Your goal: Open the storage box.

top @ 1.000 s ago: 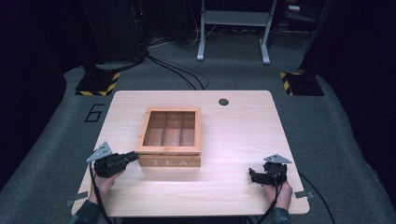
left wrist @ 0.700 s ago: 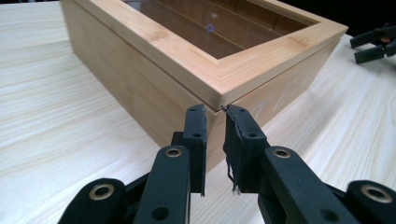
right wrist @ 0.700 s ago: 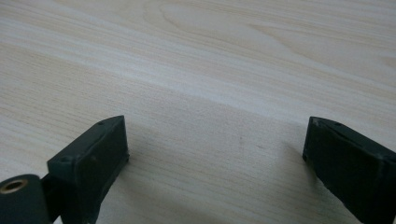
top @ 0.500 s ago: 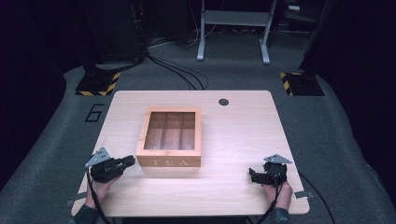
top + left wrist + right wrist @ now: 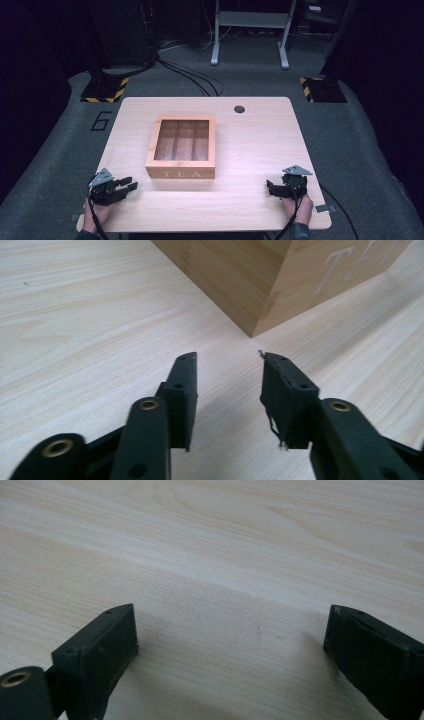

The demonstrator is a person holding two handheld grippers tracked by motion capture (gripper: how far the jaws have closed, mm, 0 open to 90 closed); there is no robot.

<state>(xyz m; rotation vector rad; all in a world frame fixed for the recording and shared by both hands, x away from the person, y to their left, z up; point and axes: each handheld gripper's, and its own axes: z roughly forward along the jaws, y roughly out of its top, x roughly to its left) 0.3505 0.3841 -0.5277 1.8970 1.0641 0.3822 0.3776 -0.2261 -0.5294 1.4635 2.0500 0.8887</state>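
pale wooden table [image 5: 250,145] holds a square bamboo tea box [image 5: 182,147] at its middle. left gripper [image 5: 131,184], its jaws just opened and holding nothing, sits near the box's front left corner. right gripper [image 5: 270,187], spread wide and holding nothing, rests well apart.

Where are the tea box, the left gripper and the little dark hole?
Tea box [image 5: 181,173], high view, front wall.
Left gripper [image 5: 129,183], high view, between its fingertips.
Hole [image 5: 239,109], high view, its middle.

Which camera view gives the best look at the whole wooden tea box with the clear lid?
The high view: the wooden tea box shows whole, with its compartments and lettering. The left gripper view gives one lower corner and some letters; the right gripper view gives bare light wooden table.
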